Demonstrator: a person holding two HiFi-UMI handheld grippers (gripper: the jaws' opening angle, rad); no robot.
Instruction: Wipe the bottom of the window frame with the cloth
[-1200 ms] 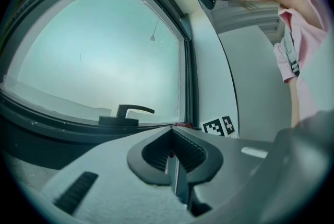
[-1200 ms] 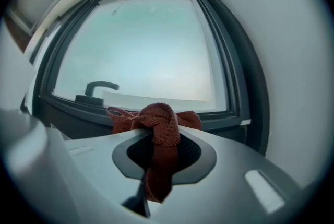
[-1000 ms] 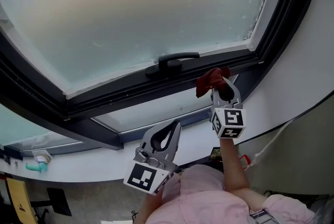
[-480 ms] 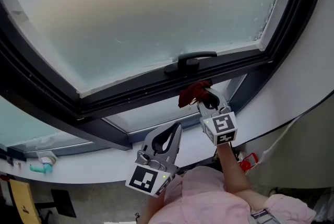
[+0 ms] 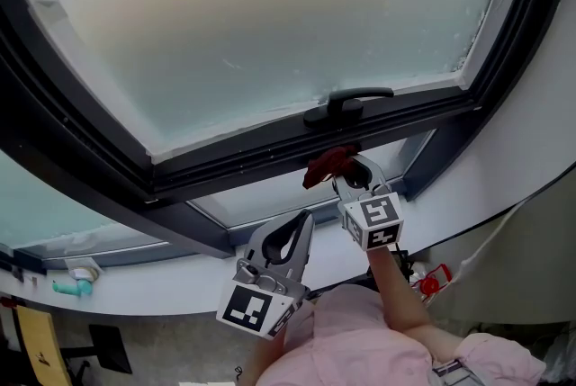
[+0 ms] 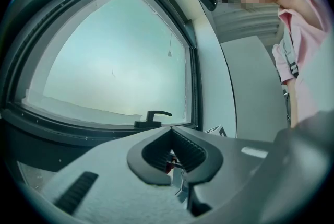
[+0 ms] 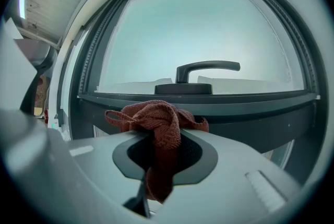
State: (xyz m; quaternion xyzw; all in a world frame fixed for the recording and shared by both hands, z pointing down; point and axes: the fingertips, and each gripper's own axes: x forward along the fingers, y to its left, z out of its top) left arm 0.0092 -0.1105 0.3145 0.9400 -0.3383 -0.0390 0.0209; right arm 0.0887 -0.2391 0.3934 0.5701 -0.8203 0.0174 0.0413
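The dark window frame (image 5: 270, 161) fills most of the head view, and its bottom rail runs from the lower left up toward the right corner. The black handle (image 5: 349, 103) sits on this rail near the right corner. Below the frame lies the white sill (image 5: 180, 281).

The left gripper (image 5: 299, 222) hangs over the sill, well apart from the rail. Its jaws are pressed together at the tips and hold nothing. The right gripper (image 5: 354, 172) is raised to the lower edge of the bottom rail, just under the handle. It pinches the red cloth (image 5: 326, 165), which bunches out past the jaw tips toward the rail. In the right gripper view the cloth (image 7: 156, 122) lies in front of the rail (image 7: 235, 100); whether it really touches I cannot tell.

I judge that the wiping step is in hand, on the right part of the rail. The next move probably calls for pressing the cloth firmly on the rail and drawing it along toward the left end, with a steady grip so that the cloth does not slip out.
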